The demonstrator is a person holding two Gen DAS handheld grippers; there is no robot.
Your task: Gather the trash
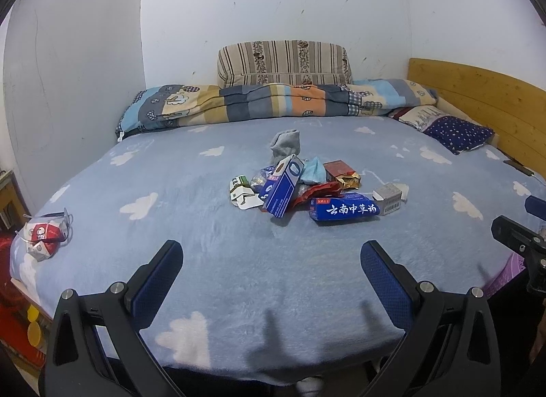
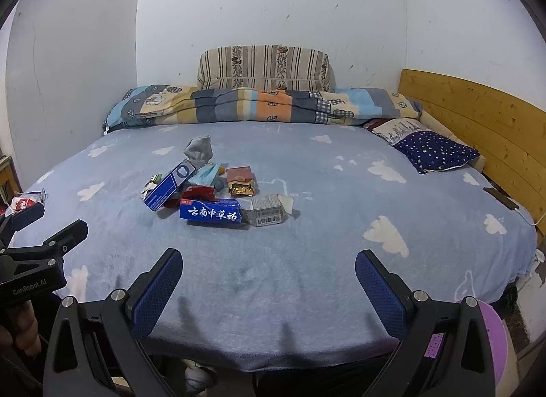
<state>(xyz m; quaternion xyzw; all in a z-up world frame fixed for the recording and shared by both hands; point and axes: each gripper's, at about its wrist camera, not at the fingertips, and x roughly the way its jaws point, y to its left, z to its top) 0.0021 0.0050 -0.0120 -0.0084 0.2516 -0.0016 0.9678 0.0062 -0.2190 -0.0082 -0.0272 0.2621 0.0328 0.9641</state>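
Both claws agape; blue carton lengthwise left-right.

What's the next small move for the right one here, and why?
Probably reach the right hand-held gripper forward to the long blue box with white Chinese lettering. Both grippers are open and empty, hovering at the near bed edge, and that box lies nearest at the front of the trash pile, unobstructed.

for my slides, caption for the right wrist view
Open right claw hovers over a bed, facing a trash pile.
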